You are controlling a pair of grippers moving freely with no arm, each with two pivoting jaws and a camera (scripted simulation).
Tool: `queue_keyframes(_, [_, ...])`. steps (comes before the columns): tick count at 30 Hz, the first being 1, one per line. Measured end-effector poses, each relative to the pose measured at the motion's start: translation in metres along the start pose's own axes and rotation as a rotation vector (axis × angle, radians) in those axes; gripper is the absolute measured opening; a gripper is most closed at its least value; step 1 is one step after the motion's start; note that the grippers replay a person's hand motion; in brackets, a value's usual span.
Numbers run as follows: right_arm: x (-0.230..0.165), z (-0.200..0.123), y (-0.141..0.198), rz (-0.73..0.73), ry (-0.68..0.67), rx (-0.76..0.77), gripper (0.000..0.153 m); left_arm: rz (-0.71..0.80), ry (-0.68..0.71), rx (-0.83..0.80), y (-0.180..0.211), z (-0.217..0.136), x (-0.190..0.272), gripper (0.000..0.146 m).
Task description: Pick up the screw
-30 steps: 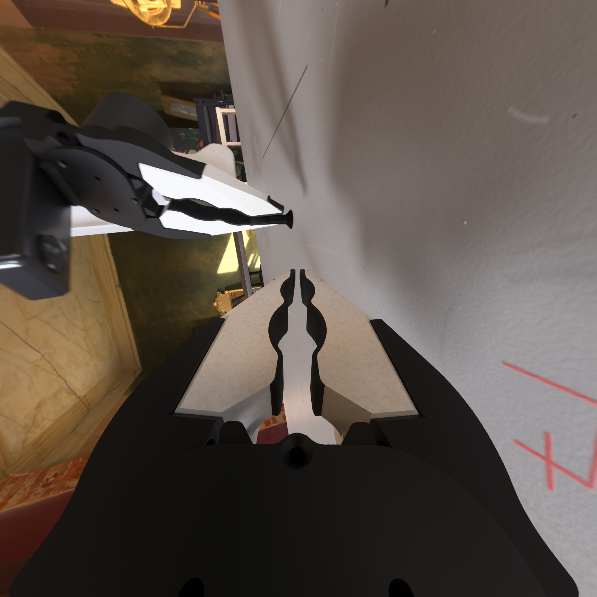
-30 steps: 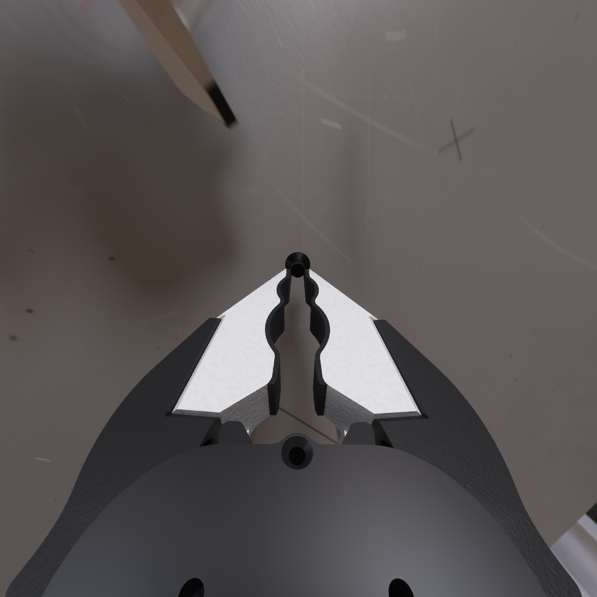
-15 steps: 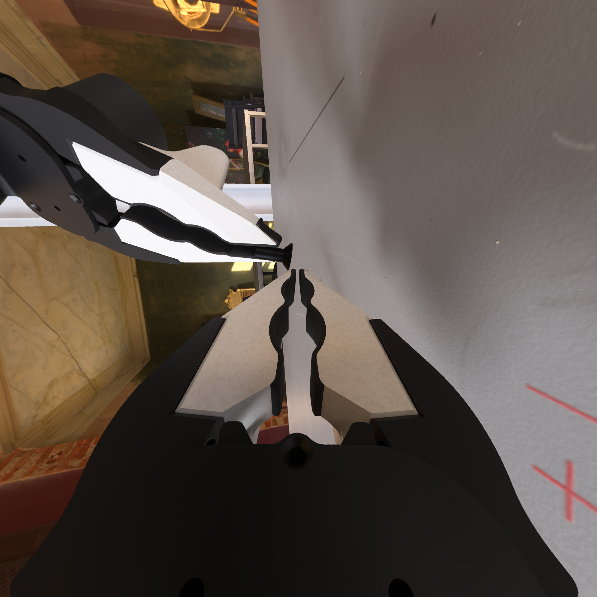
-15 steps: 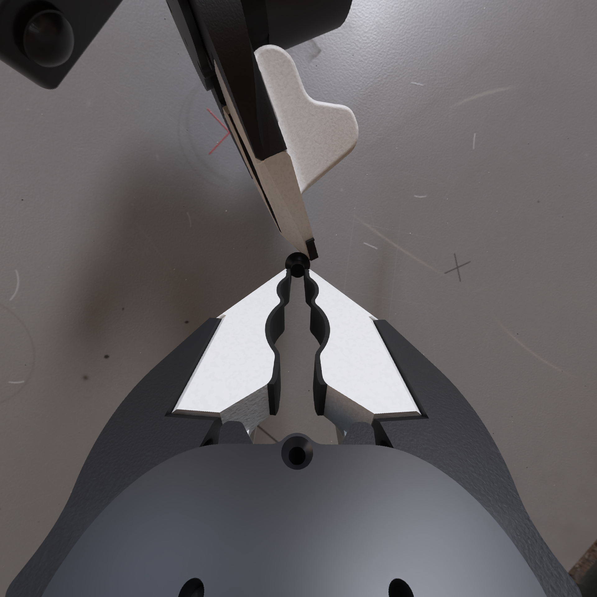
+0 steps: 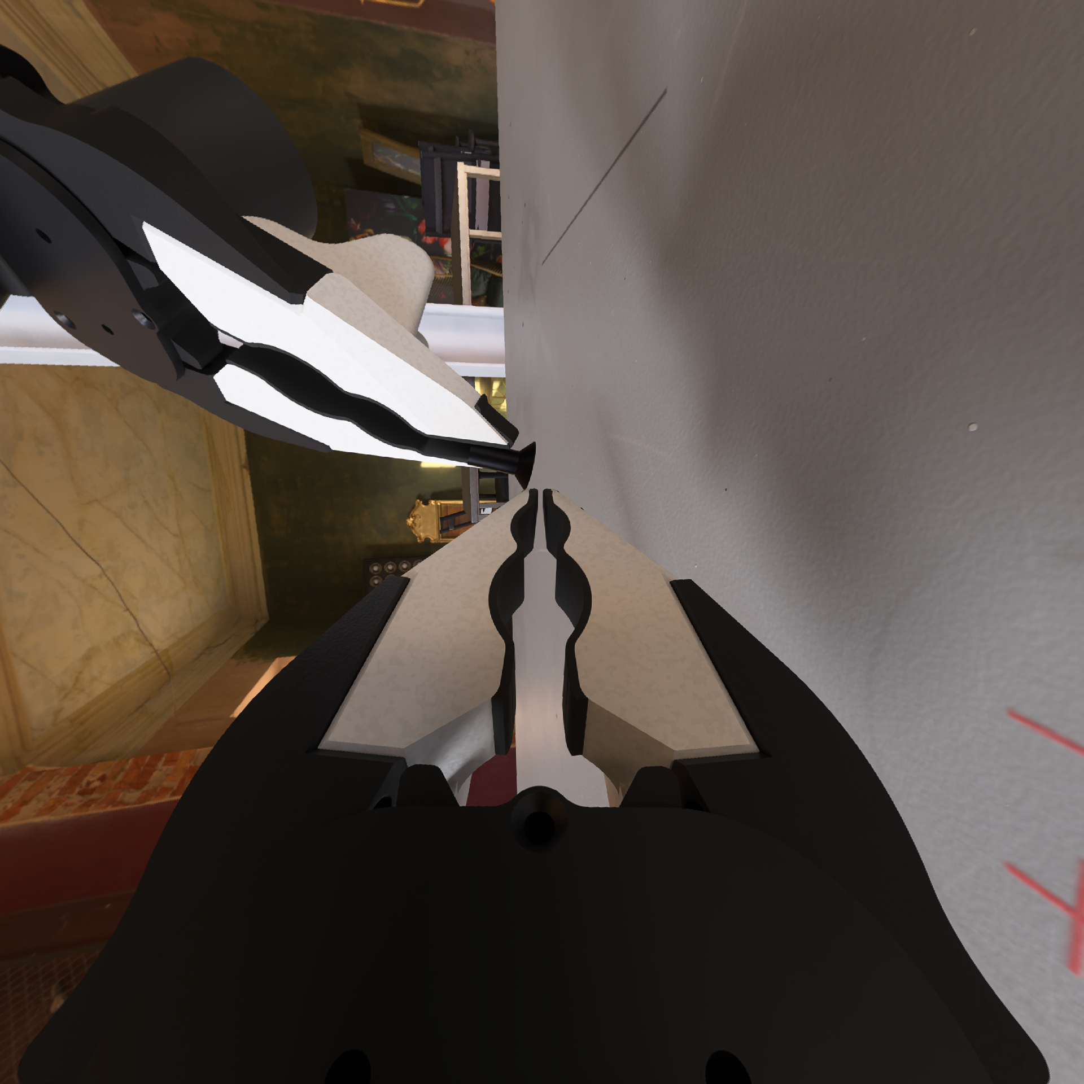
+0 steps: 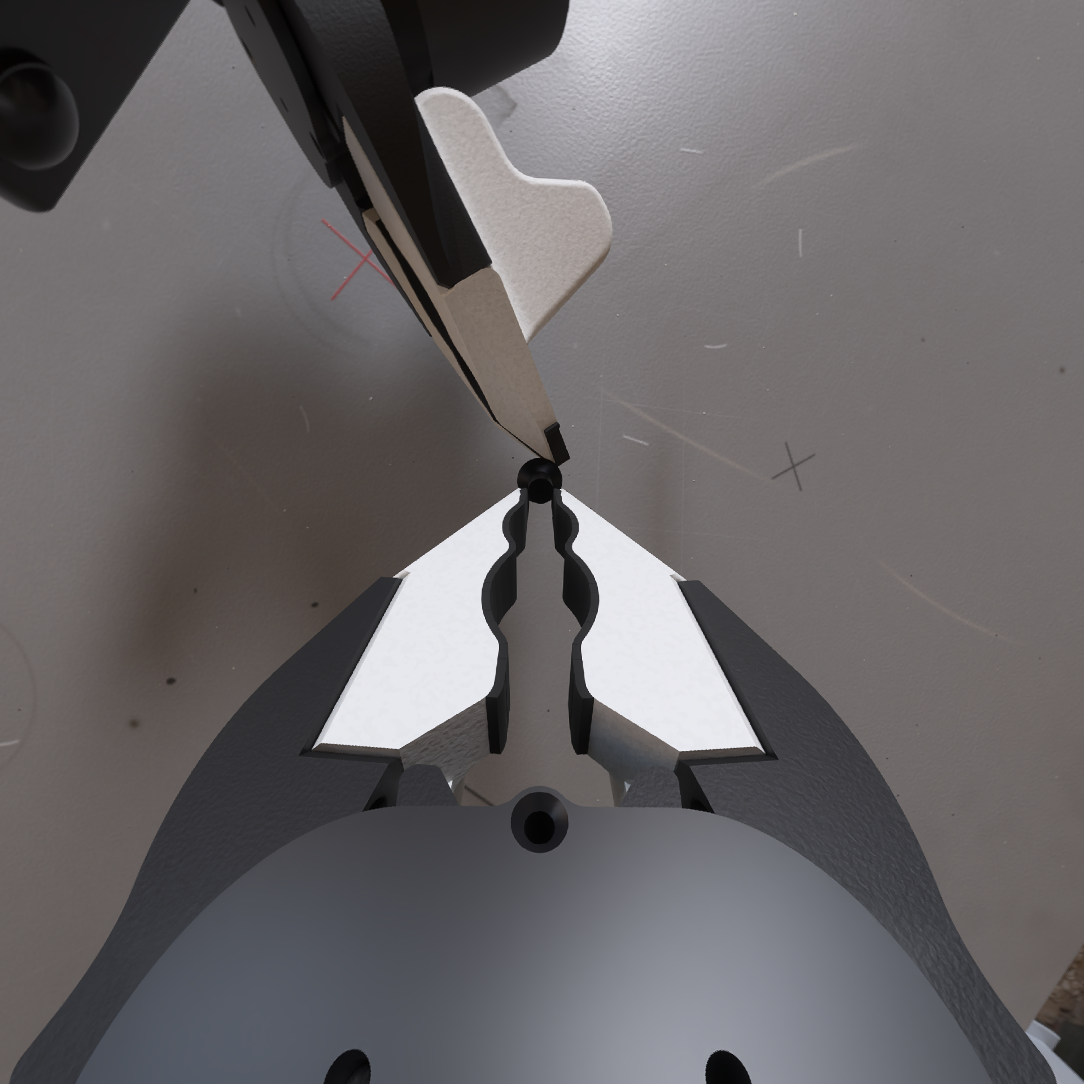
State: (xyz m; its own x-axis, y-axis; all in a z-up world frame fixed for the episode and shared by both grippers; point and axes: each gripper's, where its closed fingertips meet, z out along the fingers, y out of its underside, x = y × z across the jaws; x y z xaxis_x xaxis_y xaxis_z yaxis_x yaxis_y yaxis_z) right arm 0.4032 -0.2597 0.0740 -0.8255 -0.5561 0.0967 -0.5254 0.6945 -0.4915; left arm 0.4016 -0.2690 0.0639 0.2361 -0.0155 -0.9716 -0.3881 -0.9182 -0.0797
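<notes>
The screw (image 6: 538,478) is small and black with a flared head. My right gripper (image 6: 538,498) is shut on its shank, and the head sticks out past the fingertips, above the grey table (image 6: 821,293). In the left wrist view the right gripper (image 5: 487,451) comes in from the upper left with the screw (image 5: 510,460) at its tip. My left gripper (image 5: 538,495) is shut and empty, and its tips are just below the screw head. In the right wrist view the left gripper (image 6: 548,449) reaches down from above, and its tip almost touches the screw head.
The grey table (image 5: 821,410) has scratches. It bears a red cross mark (image 6: 352,264) and a dark cross mark (image 6: 793,466), with red lines (image 5: 1056,880) near the left gripper. Beyond the table edge (image 5: 501,234) lies a room with yellow marble walls.
The two grippers have closed in on each other. The left gripper has come into the right wrist view, and its tip now sits right at the screw head. Neither grip has changed.
</notes>
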Motion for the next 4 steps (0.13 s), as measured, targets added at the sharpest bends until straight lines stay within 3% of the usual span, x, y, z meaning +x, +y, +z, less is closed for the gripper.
queue_keyframes(4, [0.0042, 0.0006, -0.0001, 0.062, 0.005, -0.004, 0.008, 0.004, -0.008, -0.025, 0.004, 0.0019, -0.0008, 0.001])
